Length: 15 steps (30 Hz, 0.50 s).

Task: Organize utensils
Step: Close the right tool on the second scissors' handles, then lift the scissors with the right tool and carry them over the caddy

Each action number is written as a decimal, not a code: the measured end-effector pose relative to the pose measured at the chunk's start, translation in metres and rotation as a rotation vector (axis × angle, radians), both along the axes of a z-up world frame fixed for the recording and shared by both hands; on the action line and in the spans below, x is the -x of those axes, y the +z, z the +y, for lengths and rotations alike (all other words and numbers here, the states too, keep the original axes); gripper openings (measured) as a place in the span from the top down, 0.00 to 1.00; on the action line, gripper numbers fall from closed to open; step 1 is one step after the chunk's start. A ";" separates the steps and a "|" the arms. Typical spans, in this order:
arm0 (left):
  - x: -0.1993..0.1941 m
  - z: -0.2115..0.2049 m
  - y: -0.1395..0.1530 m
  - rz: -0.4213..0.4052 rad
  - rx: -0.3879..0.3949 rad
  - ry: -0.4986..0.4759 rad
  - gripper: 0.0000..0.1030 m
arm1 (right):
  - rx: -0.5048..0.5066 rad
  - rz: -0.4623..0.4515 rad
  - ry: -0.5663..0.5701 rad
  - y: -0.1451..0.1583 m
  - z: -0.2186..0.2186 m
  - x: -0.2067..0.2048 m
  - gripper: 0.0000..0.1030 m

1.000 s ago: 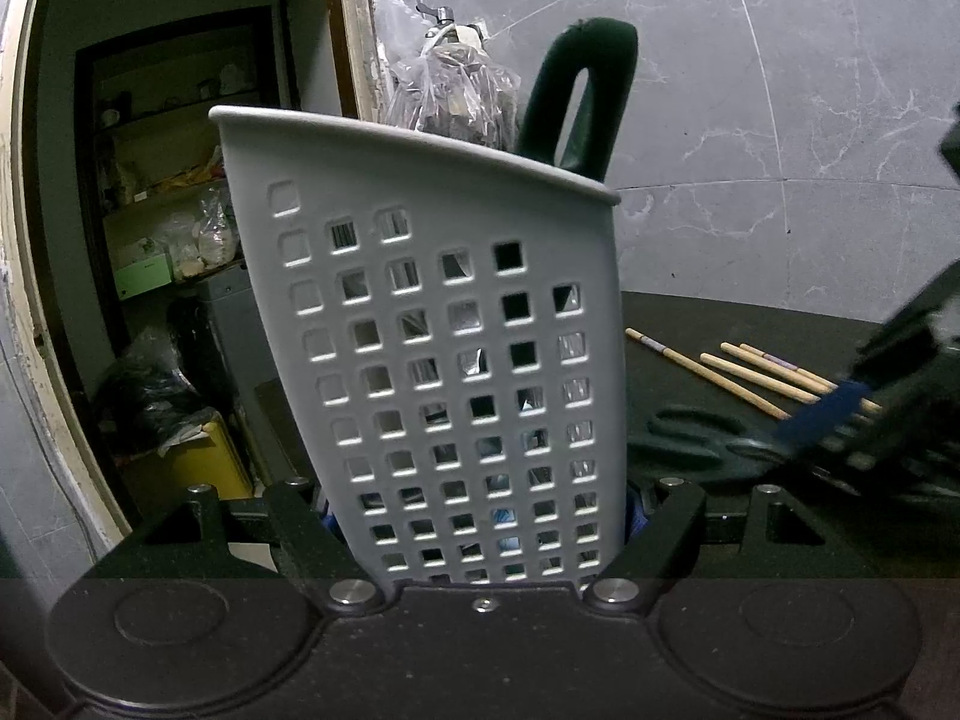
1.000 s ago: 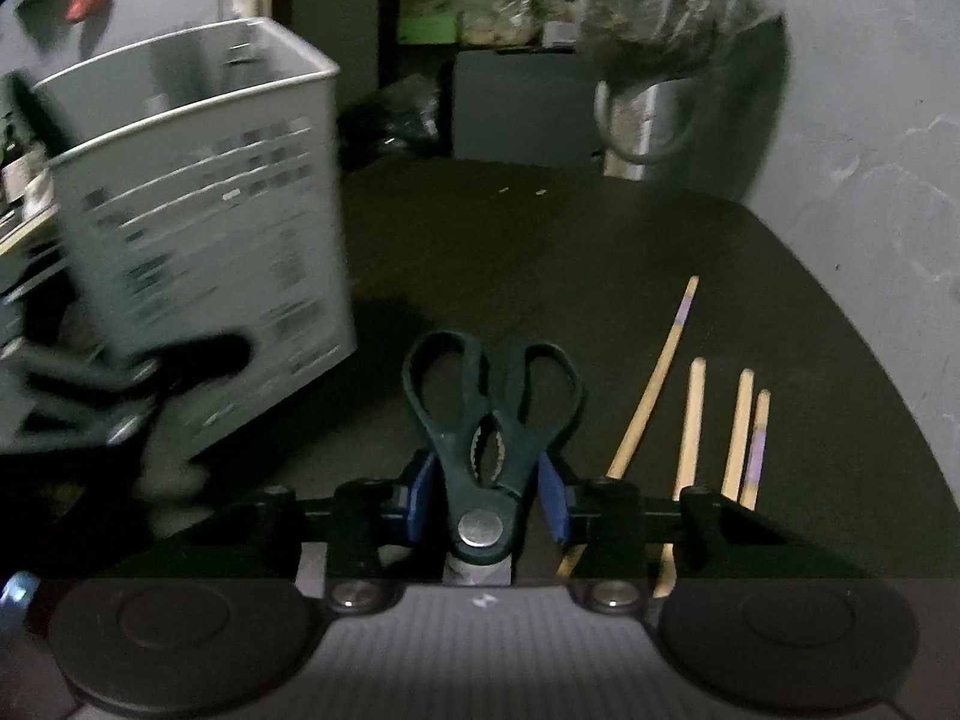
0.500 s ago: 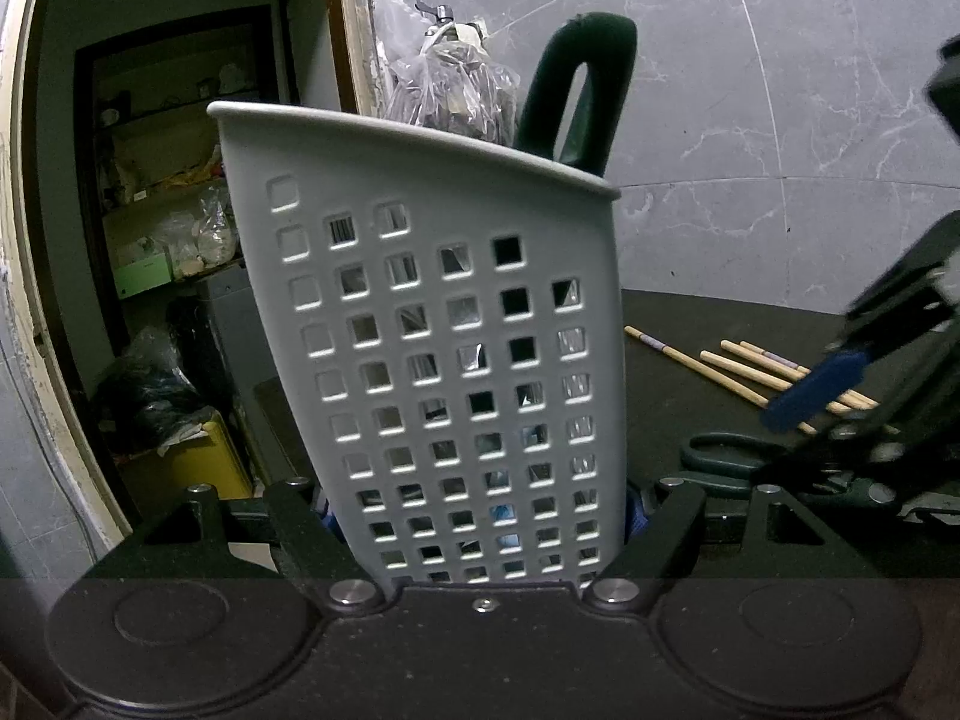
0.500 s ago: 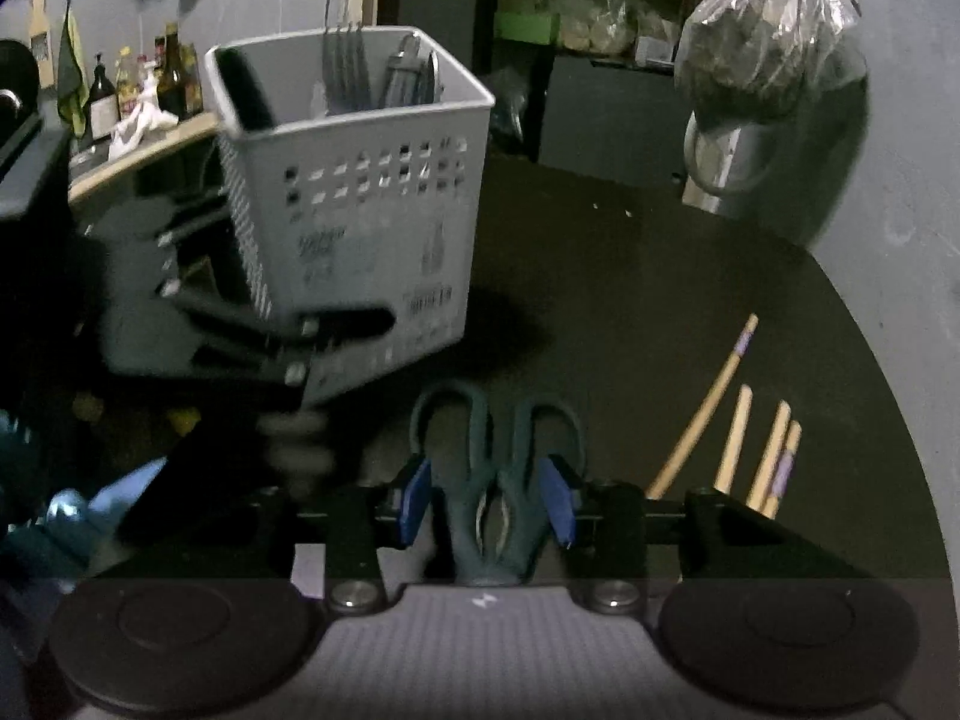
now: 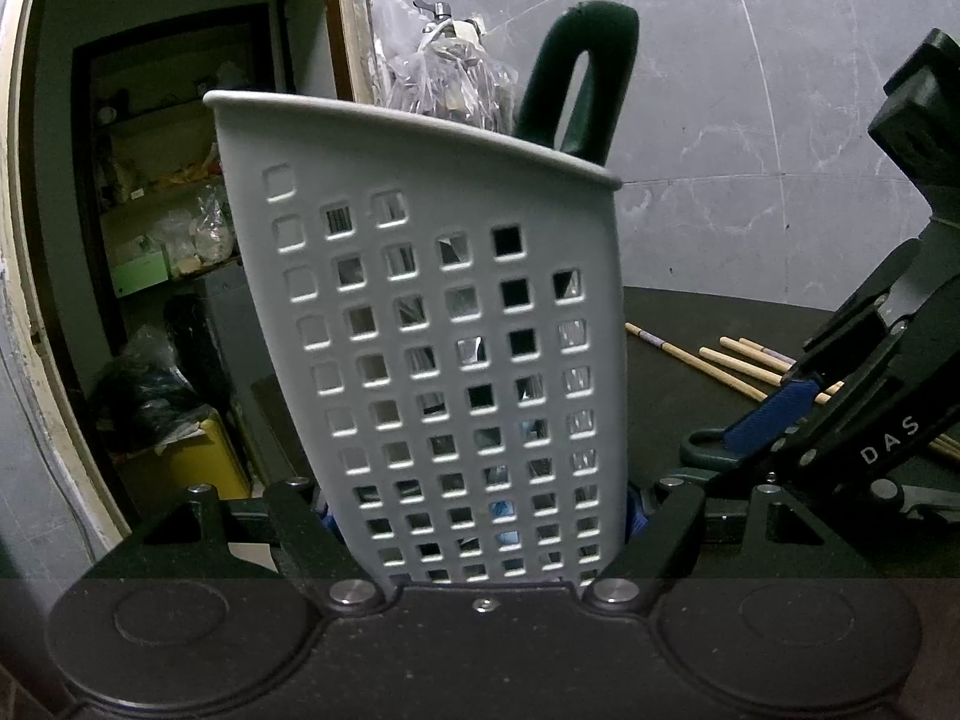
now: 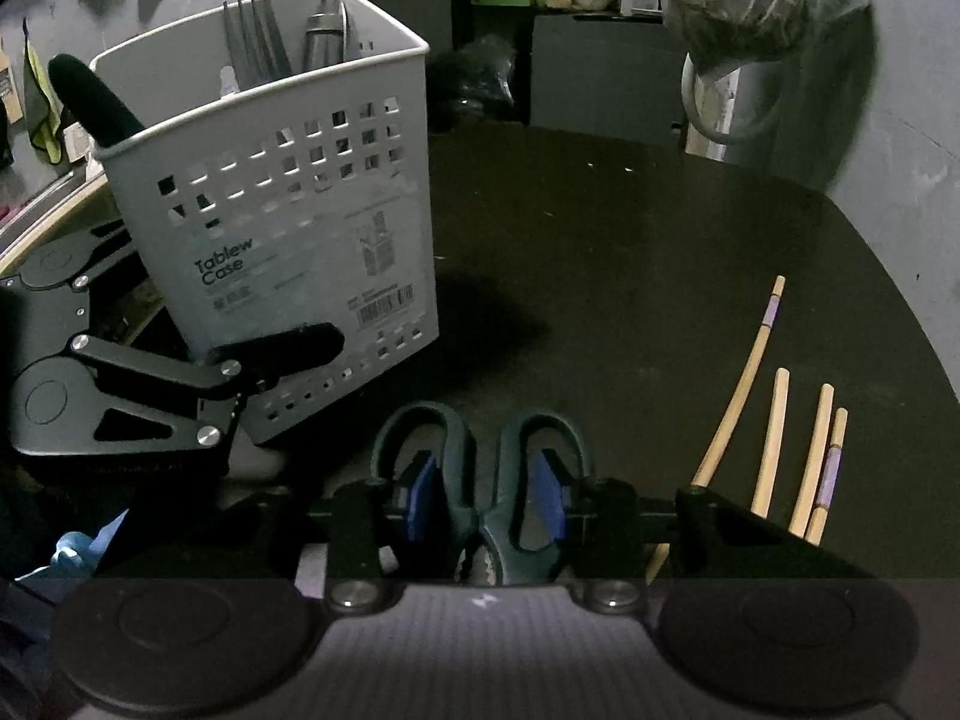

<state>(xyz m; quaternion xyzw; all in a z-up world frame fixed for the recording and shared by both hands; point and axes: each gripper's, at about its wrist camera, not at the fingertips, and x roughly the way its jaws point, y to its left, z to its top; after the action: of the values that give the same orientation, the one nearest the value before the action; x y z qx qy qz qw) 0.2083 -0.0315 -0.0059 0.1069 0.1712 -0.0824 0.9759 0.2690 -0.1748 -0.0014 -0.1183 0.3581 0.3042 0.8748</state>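
Your right gripper (image 6: 486, 495) fingers clamp the stiff, top-heavy scissors (image 6: 480, 480) below the handle loops, while your left gripper (image 5: 480, 531) fingers pinch the light utensil caddy (image 5: 444, 324).

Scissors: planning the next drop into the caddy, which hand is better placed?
Right. The right gripper already grips the scissors beside the caddy; the left gripper is clamped on the caddy.

Dim, sharp, fisheye-warped edges
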 end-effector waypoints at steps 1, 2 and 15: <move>0.000 0.000 0.000 0.000 0.000 0.000 0.24 | 0.000 0.002 0.002 0.000 0.000 -0.001 0.59; -0.001 0.000 0.000 0.000 0.000 0.001 0.24 | 0.002 0.003 0.004 0.000 0.001 -0.001 0.59; 0.000 0.001 0.000 0.001 0.003 -0.002 0.24 | -0.045 -0.005 -0.034 0.007 0.000 0.004 0.69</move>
<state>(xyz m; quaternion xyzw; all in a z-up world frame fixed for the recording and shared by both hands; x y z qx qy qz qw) 0.2086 -0.0304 -0.0057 0.1057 0.1717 -0.0835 0.9759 0.2645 -0.1753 0.0058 -0.0935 0.3509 0.2969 0.8832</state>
